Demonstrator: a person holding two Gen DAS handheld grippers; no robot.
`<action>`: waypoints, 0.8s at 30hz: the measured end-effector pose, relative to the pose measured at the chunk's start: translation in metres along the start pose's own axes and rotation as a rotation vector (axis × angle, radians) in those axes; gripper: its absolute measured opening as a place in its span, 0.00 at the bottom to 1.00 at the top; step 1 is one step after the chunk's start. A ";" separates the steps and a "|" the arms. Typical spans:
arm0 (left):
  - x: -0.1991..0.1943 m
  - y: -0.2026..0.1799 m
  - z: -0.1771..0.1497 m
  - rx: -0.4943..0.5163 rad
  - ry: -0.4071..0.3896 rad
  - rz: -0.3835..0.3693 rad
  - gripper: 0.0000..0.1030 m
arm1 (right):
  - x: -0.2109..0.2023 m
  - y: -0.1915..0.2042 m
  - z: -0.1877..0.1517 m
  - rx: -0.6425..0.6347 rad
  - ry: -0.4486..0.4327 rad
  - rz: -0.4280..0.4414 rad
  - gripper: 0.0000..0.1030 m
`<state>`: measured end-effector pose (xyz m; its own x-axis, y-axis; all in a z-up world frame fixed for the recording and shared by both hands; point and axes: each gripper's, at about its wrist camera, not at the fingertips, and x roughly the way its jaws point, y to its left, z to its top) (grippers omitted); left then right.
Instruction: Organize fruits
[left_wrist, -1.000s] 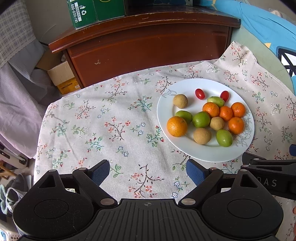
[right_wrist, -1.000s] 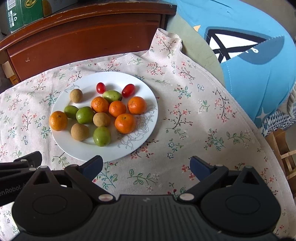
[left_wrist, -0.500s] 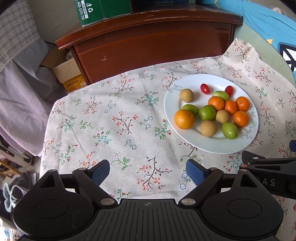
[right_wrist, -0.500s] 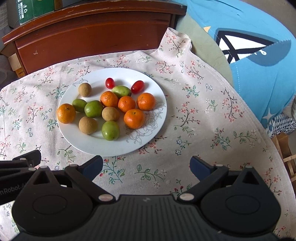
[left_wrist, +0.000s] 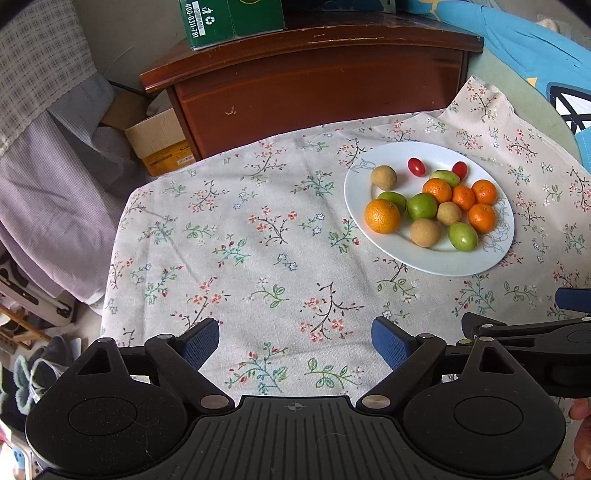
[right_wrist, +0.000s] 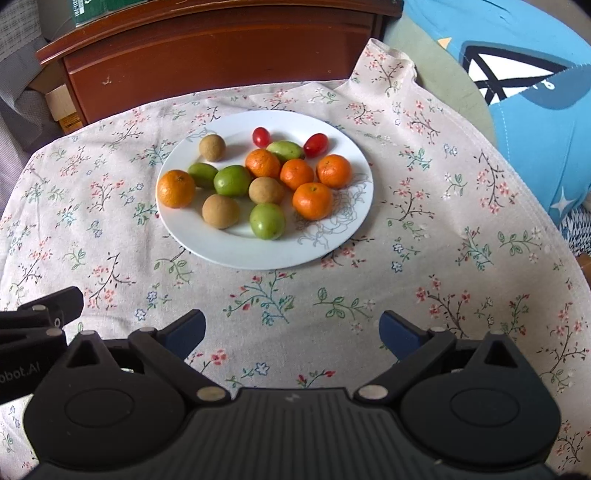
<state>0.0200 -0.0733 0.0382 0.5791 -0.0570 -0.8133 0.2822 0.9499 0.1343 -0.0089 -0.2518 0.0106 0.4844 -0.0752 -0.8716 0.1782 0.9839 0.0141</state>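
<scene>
We are holding the left gripper (left_wrist: 295, 341) over the flowered tablecloth (left_wrist: 258, 258), and its jaws are standing wide apart with only cloth showing between them. The right gripper (right_wrist: 291, 332) is doing the same: its blue pads are far from each other and nothing is sitting between them. Both tools are gripping nothing.

The fruits are all lying together on the white plate (right_wrist: 236, 254), which is resting on the cloth ahead of both grippers, well apart from the fingertips. In the right wrist view we are seeing five oranges, with one of them (right_wrist: 176, 188) sitting alone near the plate's left rim and another (right_wrist: 312, 200) near the line drawing on the plate. Three round brown fruits are lying among them, one (right_wrist: 212, 147) apart at the far side. Green fruits are mixed in, and one (right_wrist: 266, 220) is lying closest to us. Two small red tomatoes (right_wrist: 261, 136) are sitting at the far edge of the plate.

Behind the table a dark wooden cabinet (left_wrist: 321, 85) is standing, and a green box (left_wrist: 229, 18) is resting on top of it.
</scene>
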 end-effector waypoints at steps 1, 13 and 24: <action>-0.002 0.002 -0.003 0.002 -0.001 0.003 0.88 | 0.000 0.002 -0.003 -0.002 0.001 0.010 0.97; -0.002 0.035 -0.055 -0.017 0.053 0.045 0.89 | -0.003 0.041 -0.044 -0.088 -0.034 0.066 0.97; 0.005 0.068 -0.085 -0.102 0.114 0.099 0.89 | -0.006 0.072 -0.087 -0.117 -0.206 0.088 0.99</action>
<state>-0.0235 0.0169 -0.0050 0.5084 0.0681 -0.8584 0.1459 0.9756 0.1638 -0.0736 -0.1660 -0.0255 0.6599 -0.0084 -0.7513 0.0332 0.9993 0.0180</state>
